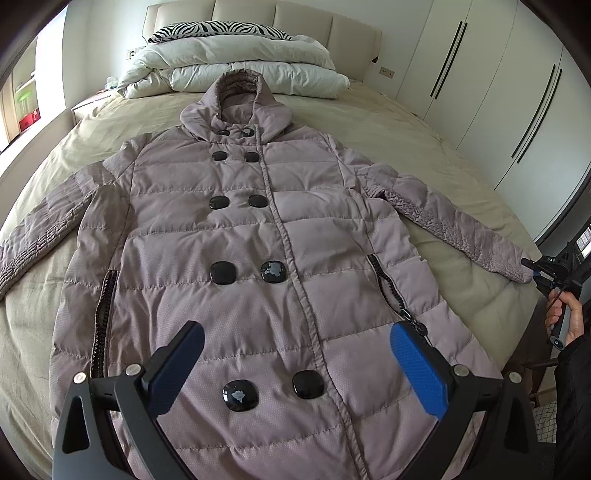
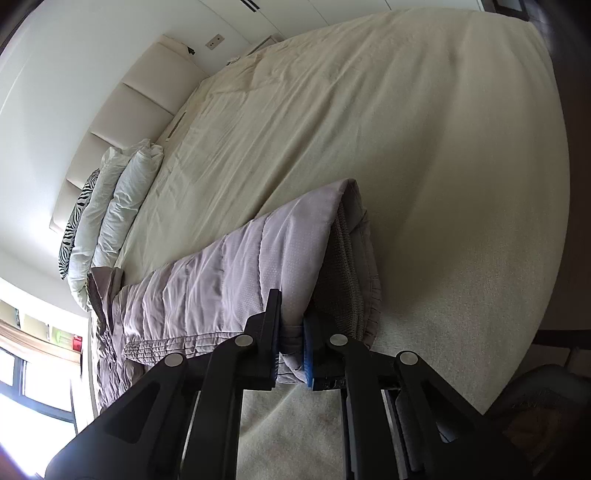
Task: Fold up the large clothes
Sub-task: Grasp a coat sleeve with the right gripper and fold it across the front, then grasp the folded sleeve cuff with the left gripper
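Observation:
A mauve quilted hooded coat (image 1: 258, 240) with black buttons lies face up and spread flat on the bed (image 1: 461, 302), hood toward the headboard. My left gripper (image 1: 295, 354) is open and empty, hovering above the coat's lower front. My right gripper (image 2: 291, 332) is shut on the cuff of the coat's right-hand sleeve (image 2: 229, 266); it also shows in the left wrist view (image 1: 532, 269) at the sleeve's end (image 1: 513, 266), held by a hand. The other sleeve (image 1: 40, 229) lies stretched out to the left.
A folded white duvet (image 1: 236, 74) and a zebra pillow (image 1: 218, 29) lie at the headboard. White wardrobe doors (image 1: 498, 92) stand on the right. A window (image 1: 22, 99) is on the left. Bare beige sheet (image 2: 369, 129) lies beyond the sleeve.

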